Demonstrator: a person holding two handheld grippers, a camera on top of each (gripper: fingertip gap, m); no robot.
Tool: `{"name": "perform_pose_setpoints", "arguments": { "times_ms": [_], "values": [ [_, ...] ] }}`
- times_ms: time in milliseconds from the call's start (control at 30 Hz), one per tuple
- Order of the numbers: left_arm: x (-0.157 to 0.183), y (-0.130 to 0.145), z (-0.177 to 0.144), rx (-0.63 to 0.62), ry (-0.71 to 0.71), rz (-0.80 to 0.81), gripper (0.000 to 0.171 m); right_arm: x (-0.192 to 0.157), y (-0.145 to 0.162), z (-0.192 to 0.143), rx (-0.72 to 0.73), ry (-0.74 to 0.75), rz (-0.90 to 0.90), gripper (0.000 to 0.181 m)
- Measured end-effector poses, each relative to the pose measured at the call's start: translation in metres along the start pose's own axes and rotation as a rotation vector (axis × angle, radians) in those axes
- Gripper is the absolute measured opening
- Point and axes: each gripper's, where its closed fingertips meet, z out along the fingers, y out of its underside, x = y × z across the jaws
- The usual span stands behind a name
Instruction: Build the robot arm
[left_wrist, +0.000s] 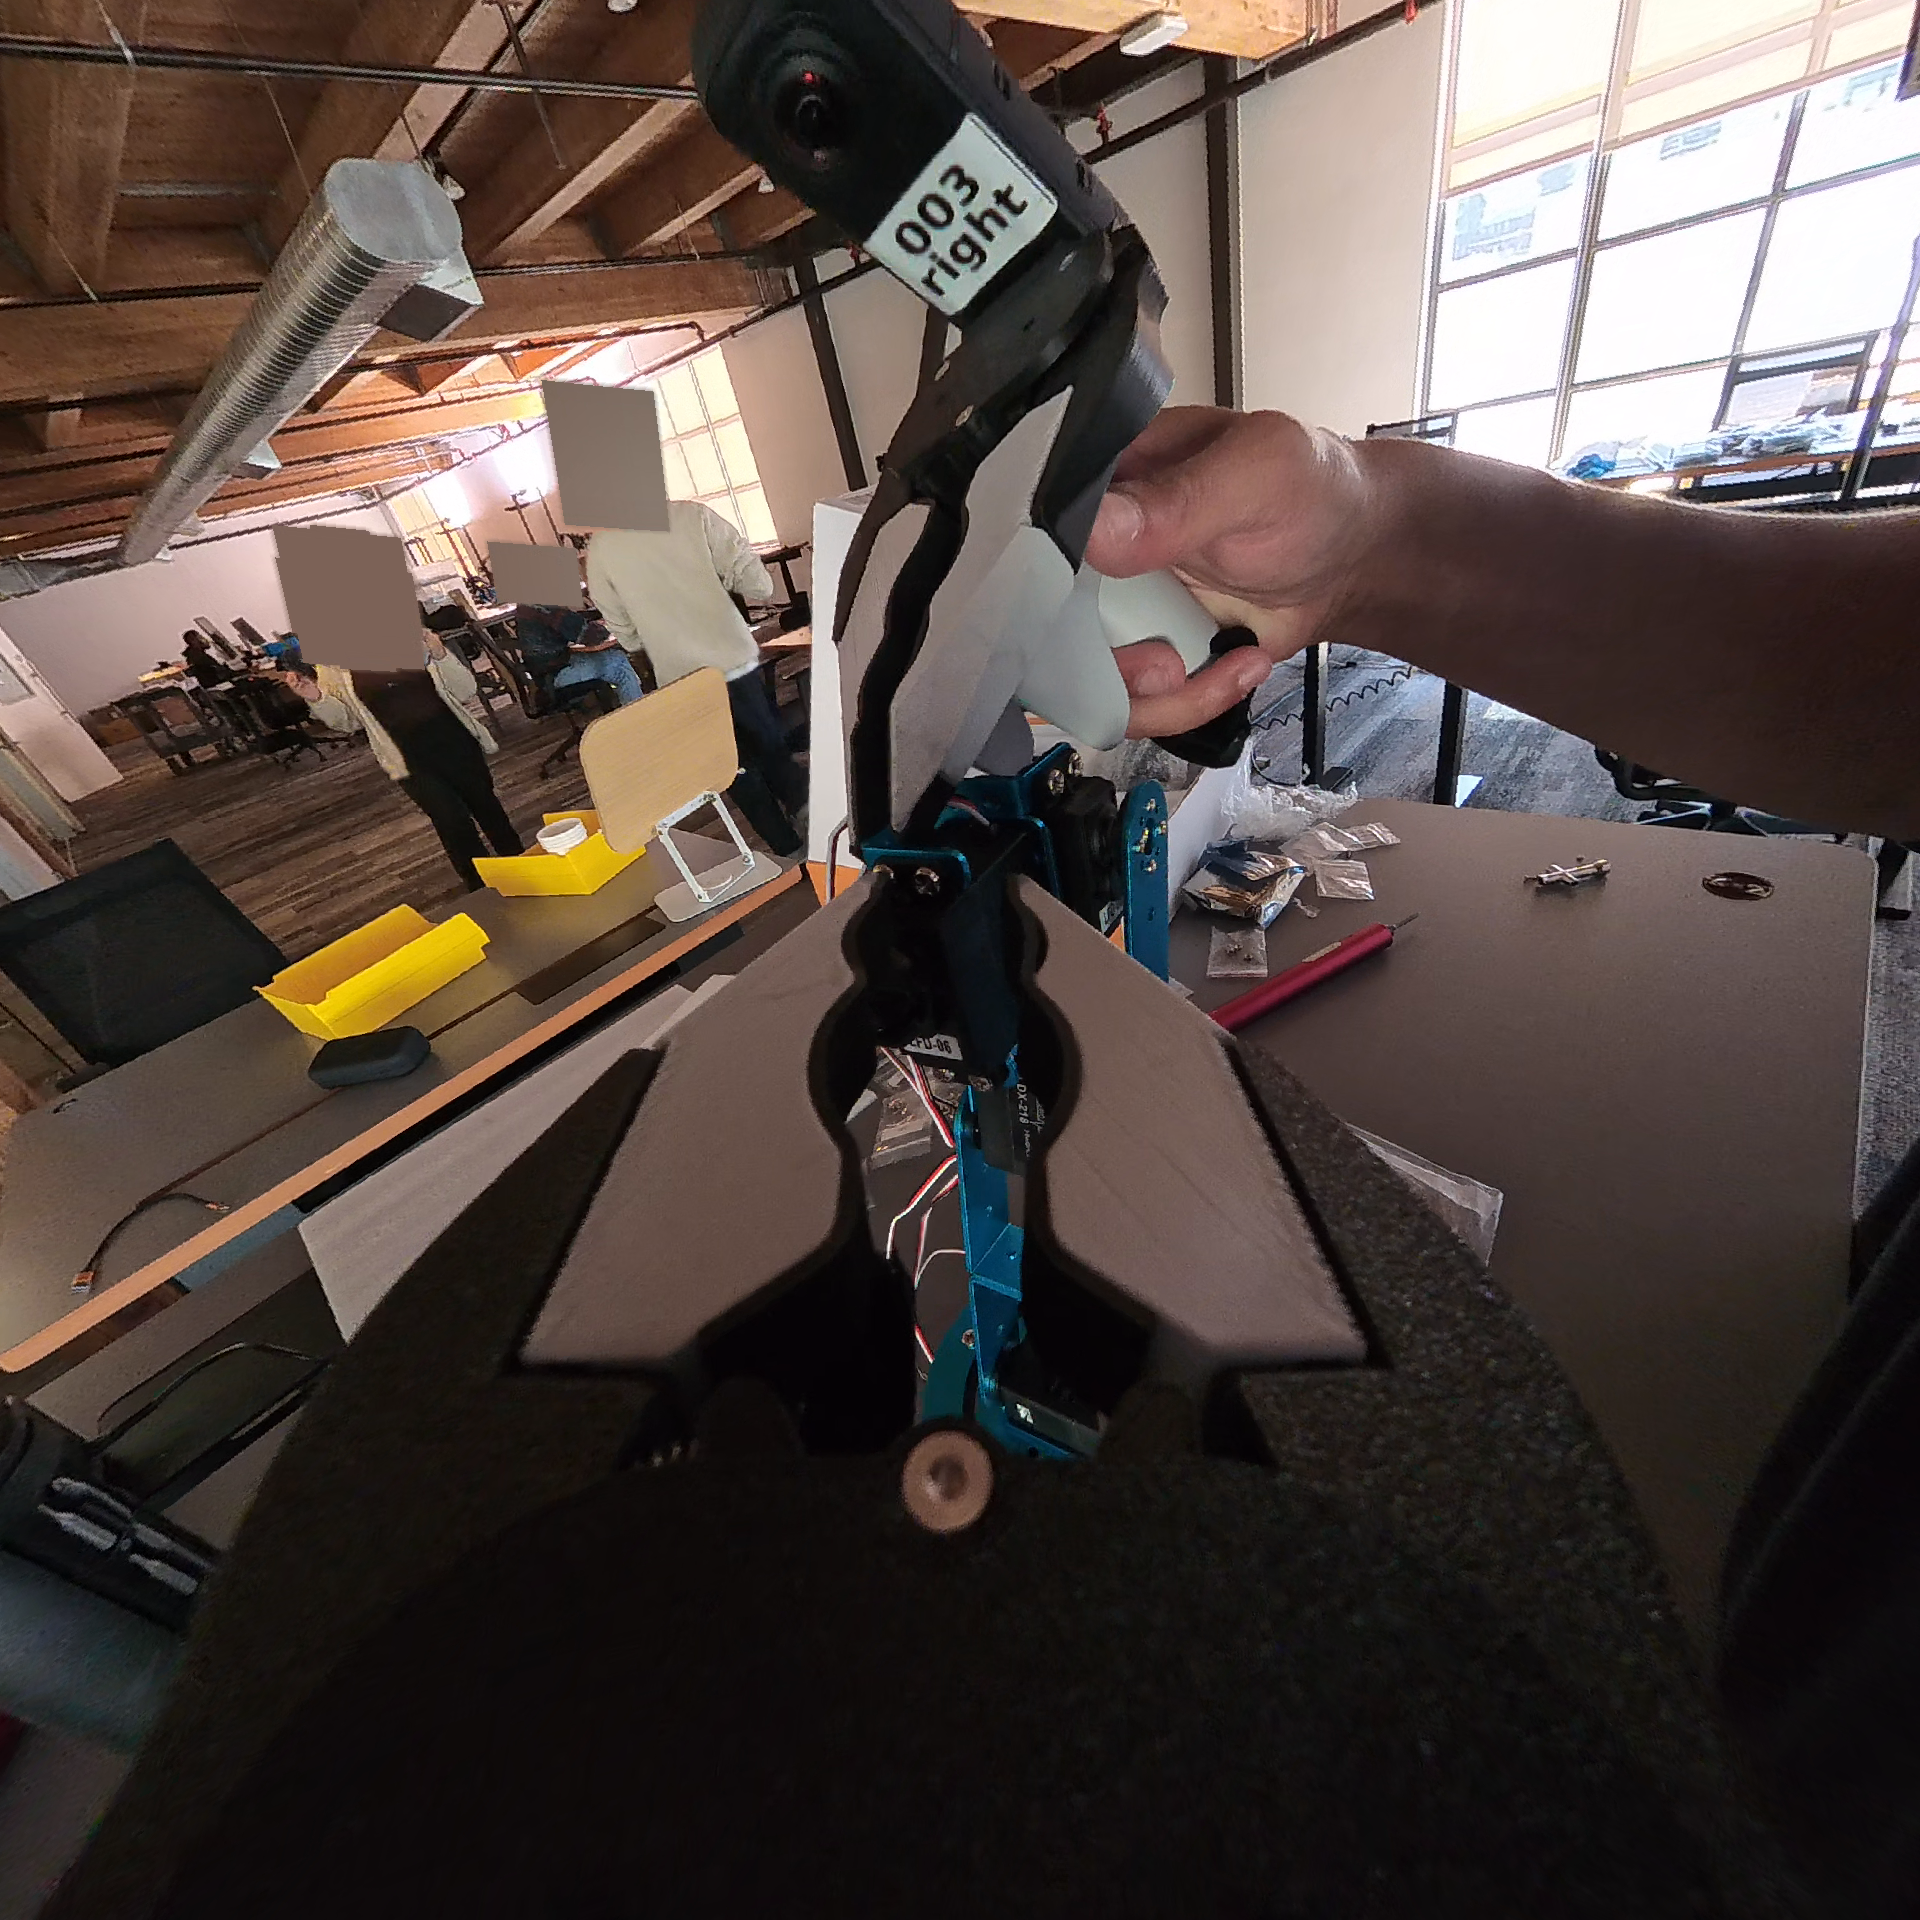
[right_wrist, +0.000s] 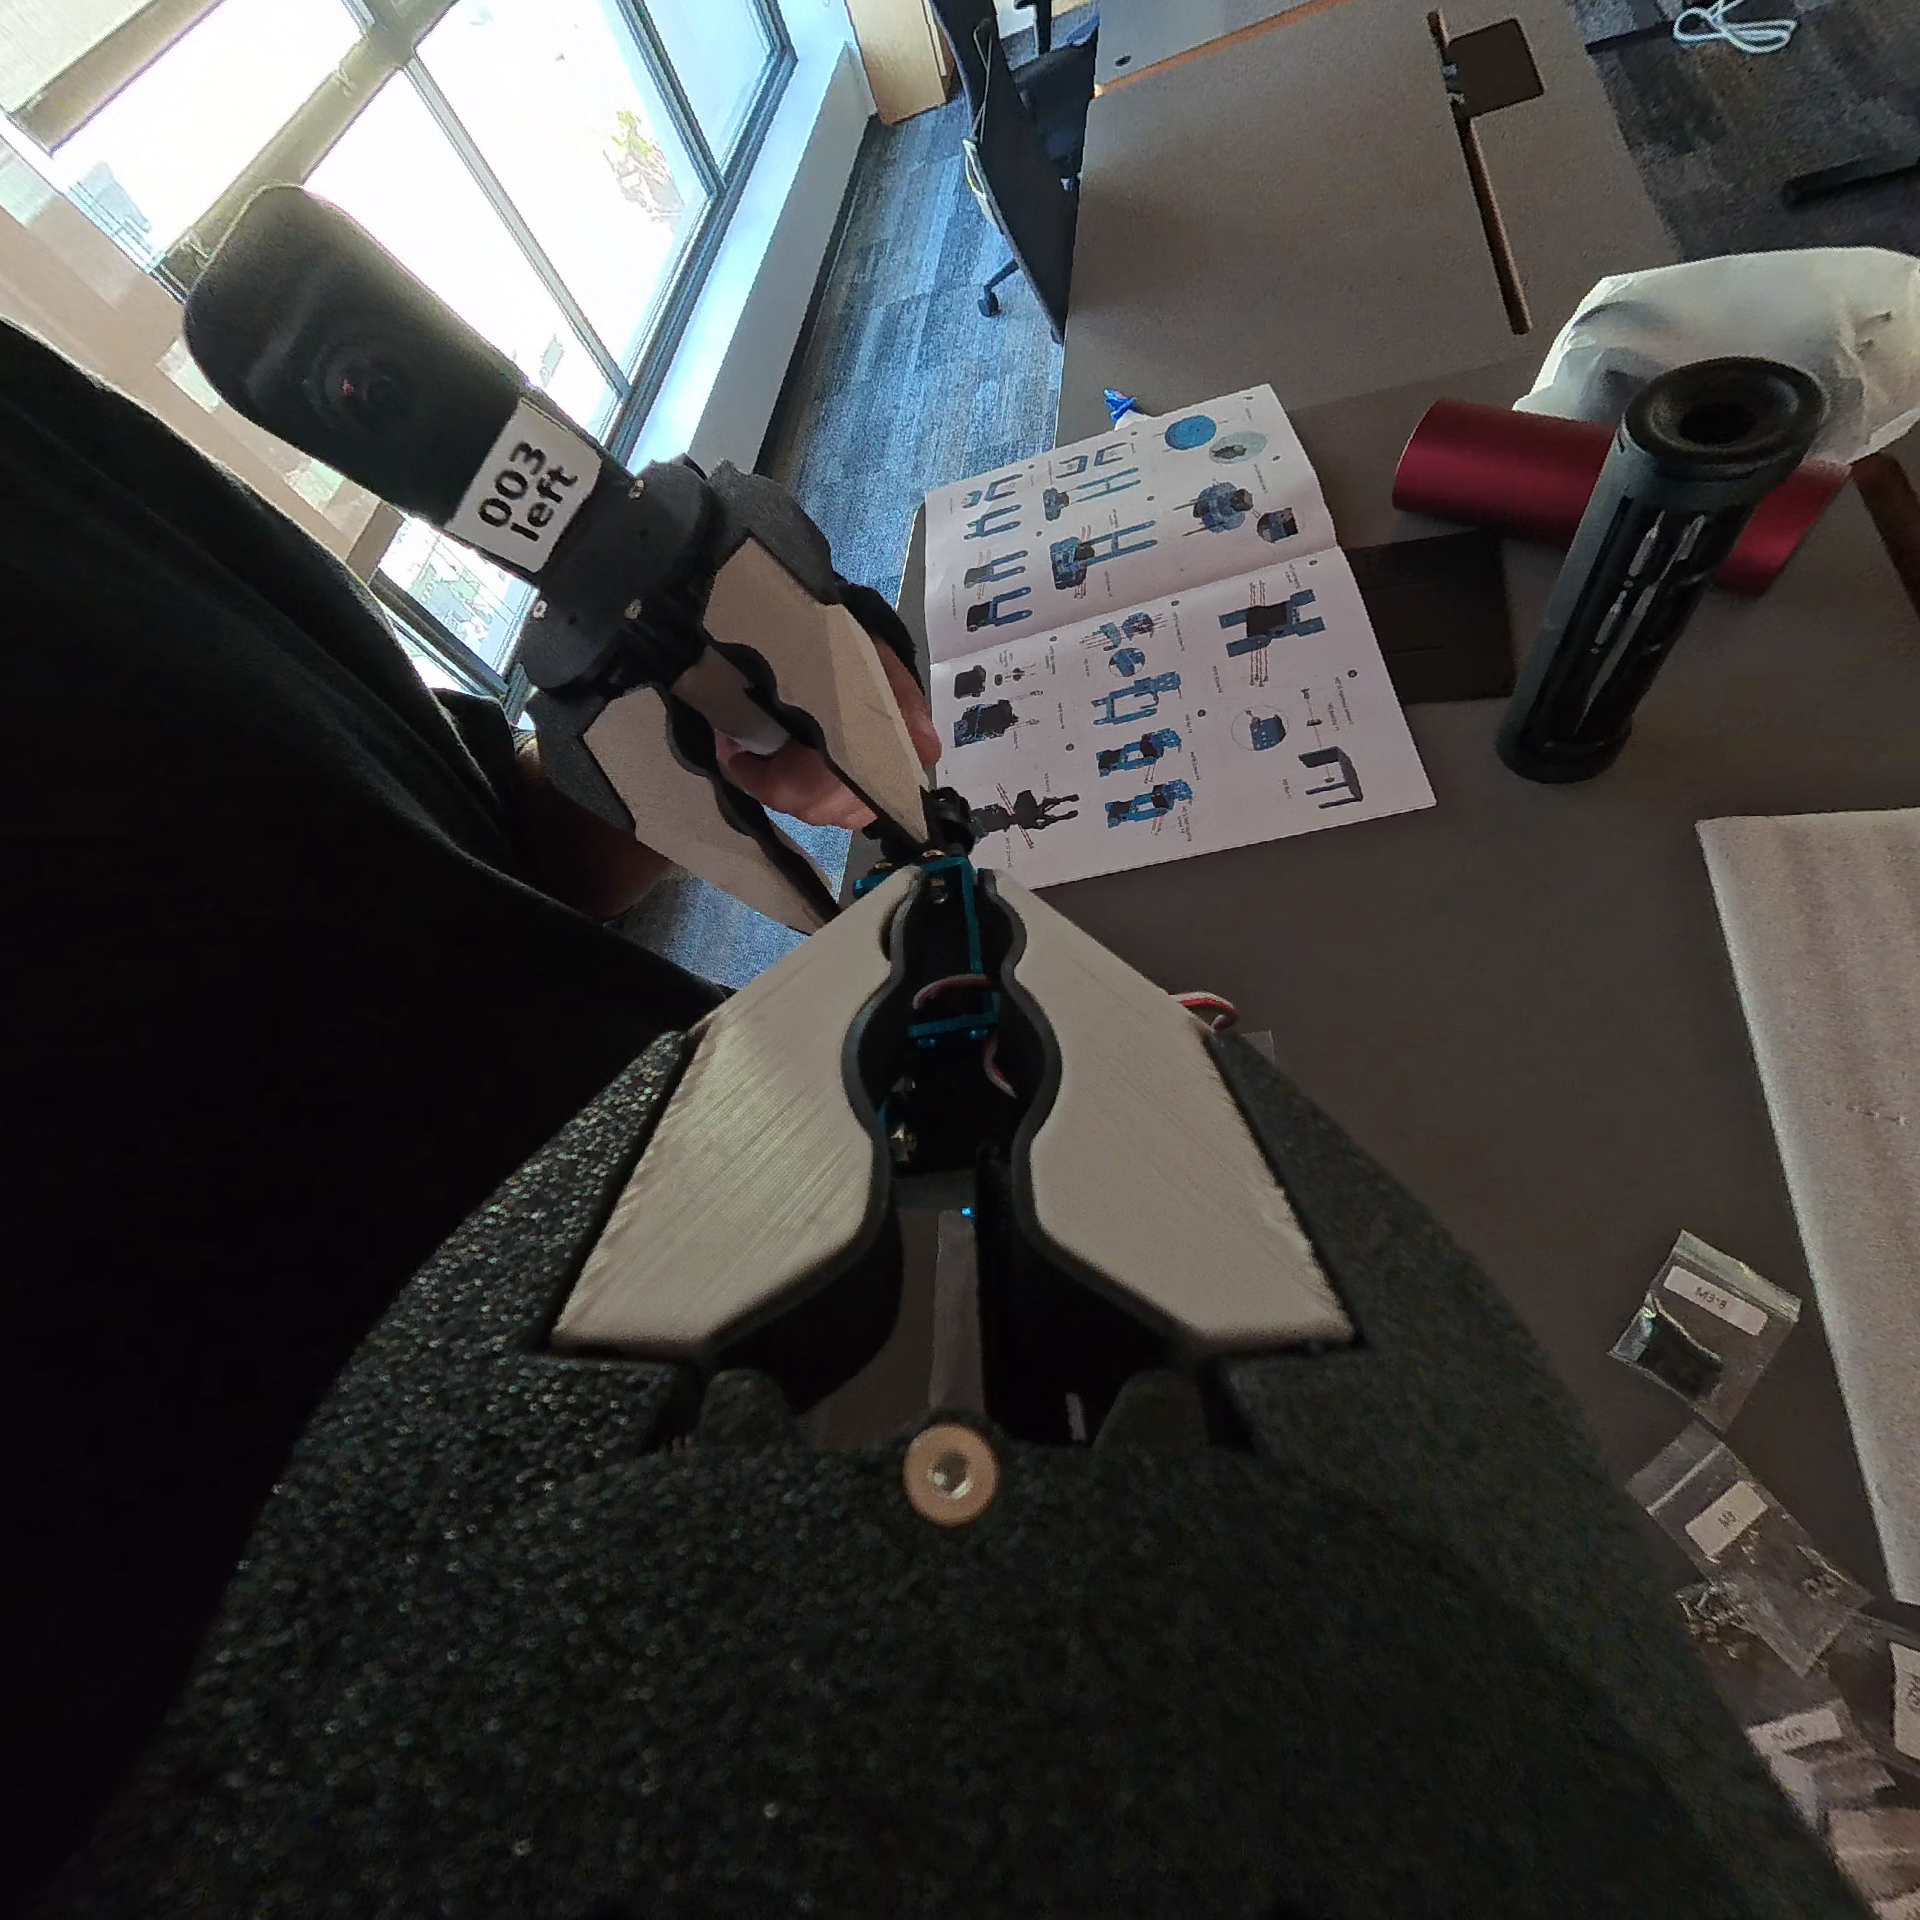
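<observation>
Both tongs are clamped on one blue metal frame (left_wrist: 987, 1226) carrying black motors and red-and-white wires, held above the table. In the left wrist view the left tongs (left_wrist: 940, 883) grip its near end, and its long axis runs from 6 to 12 o'clock, away from the camera; the right tongs (left_wrist: 883, 821) pinch the far tip from 12 o'clock, with a hand (left_wrist: 1226, 582) on their handle. The grey table (left_wrist: 1558, 1091) holds a red screwdriver (left_wrist: 1309, 971) and small parts bags (left_wrist: 1288, 862) at 2 o'clock; in the right wrist view, an open picture booklet (right_wrist: 1164, 634) at 1 o'clock. Yellow bins (left_wrist: 374, 966) at 9 o'clock, wooden ceiling beams, big windows
</observation>
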Motion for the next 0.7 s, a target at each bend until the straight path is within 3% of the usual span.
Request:
{"name": "perform_pose_setpoints", "arguments": {
  "times_ms": [333,533,700],
  "values": [
    [-0.0011,0.0008,-0.0002,-0.006,-0.011,0.013,0.021,0.0032,-0.0022,0.0000,0.004,0.051,-0.067,0.000],
    [-0.0014,0.0004,-0.0005,-0.005,-0.009,0.012,0.021,0.0007,0.0001,-0.0047,-0.018,0.040,-0.069,0.020],
    [-0.0022,0.0003,-0.0001,-0.006,-0.010,0.017,0.021,-0.0001,-0.0002,0.0004,-0.032,0.054,-0.096,0.010]
  ]
}}
